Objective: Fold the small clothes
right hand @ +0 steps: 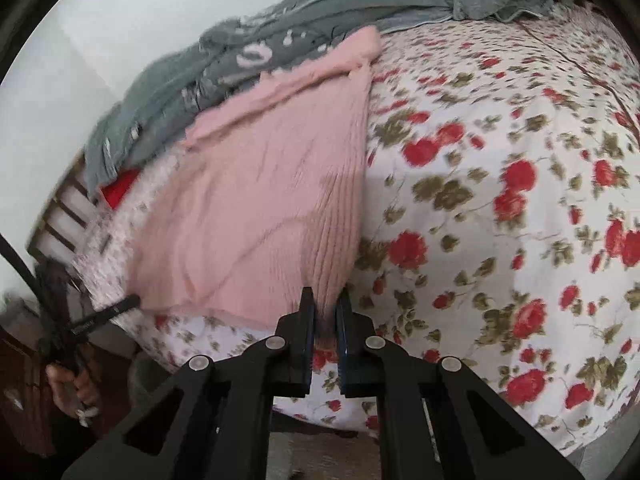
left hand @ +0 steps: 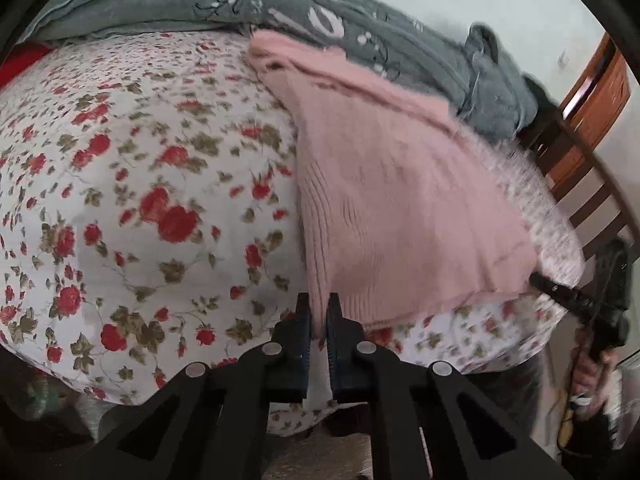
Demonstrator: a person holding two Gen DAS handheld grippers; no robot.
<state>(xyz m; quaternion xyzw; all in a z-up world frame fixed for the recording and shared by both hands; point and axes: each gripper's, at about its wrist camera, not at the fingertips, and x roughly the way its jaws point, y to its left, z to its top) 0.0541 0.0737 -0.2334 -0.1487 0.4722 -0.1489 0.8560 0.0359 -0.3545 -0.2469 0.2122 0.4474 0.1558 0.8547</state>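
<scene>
1. The bed is covered by a white sheet [left hand: 120,184] printed with red roses and green leaves; it fills the left of the left wrist view.
2. The left gripper [left hand: 319,310] has its jaws drawn narrow, pinching the near left corner of the pink knitted garment [left hand: 400,208].
3. That garment lies flat on the sheet, ribbed along its near edge, and reaches back to a grey-green blanket [left hand: 360,32] bunched along the far side of the bed.
4. The right gripper [right hand: 325,306] is likewise closed tight on the garment's near right corner.
5. In the left wrist view the right gripper's black tip touches the garment's right edge, with the person's hand [left hand: 592,372] below it.
6. A wooden slatted frame [left hand: 592,92] stands beyond the bed's right edge.
</scene>
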